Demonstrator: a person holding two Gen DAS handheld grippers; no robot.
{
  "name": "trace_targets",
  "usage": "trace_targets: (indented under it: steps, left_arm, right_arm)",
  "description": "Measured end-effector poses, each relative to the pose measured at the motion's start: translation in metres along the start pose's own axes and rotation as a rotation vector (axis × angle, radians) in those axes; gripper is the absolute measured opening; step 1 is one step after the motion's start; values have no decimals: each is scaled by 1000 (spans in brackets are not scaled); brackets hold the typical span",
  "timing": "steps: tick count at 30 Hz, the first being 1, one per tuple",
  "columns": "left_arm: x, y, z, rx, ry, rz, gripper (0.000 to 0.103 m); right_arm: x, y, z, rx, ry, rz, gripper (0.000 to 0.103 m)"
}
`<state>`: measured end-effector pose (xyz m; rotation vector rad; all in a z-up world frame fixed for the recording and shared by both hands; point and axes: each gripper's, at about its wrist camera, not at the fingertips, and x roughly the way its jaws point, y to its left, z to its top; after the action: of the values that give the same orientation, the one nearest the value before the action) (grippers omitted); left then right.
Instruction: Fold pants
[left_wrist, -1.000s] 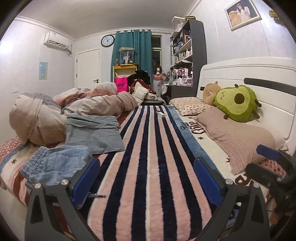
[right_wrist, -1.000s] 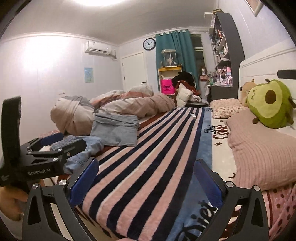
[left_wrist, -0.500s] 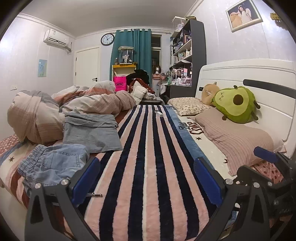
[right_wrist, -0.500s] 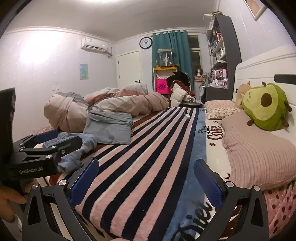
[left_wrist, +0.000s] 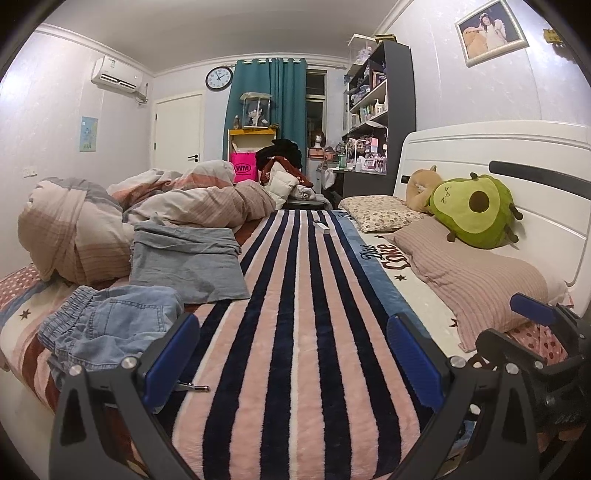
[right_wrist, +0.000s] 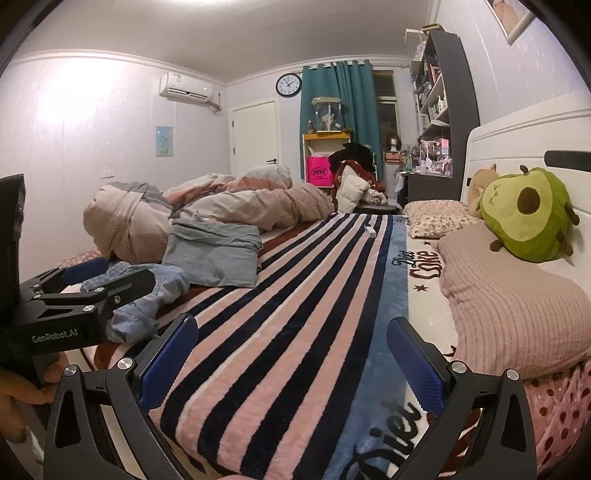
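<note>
Right, the crumpled light-blue denim pants with the elastic waistband (left_wrist: 107, 325) lie bunched on the bed's near left edge, just beside a folded grey-blue garment (left_wrist: 184, 258), off the pink-and-navy striped fleece blanket (left_wrist: 295, 332). Nothing's folded yet, I'd say; I'm at the approach. My left fingers (left_wrist: 291, 362) are spread wide and empty, my right fingers (right_wrist: 291, 362) likewise. Next I'd swing left, pinch the waistband, and drag it onto the stripes.
</note>
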<state>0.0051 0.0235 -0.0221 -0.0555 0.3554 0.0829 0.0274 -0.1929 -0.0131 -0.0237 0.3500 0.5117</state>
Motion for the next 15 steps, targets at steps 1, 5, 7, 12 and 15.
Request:
trace_targets:
  steps: [1, 5, 7, 12, 15]
  left_arm:
    - [0, 0, 0, 2, -1, 1, 100]
    - [0, 1, 0, 4, 0, 3, 100]
    - [0, 0, 0, 4, -1, 3, 100]
    - [1, 0, -1, 8, 1, 7, 100]
    - [0, 0, -1, 7, -1, 8, 101]
  right_arm:
    - [0, 0, 0, 2, 0, 1, 102]
    - [1, -4, -1, 16, 6, 6, 102]
    - [1, -5, -1, 23, 9, 9, 102]
    - [2, -8, -1, 28, 12, 9, 102]
    - [2, -9, -1, 30, 11, 9, 102]
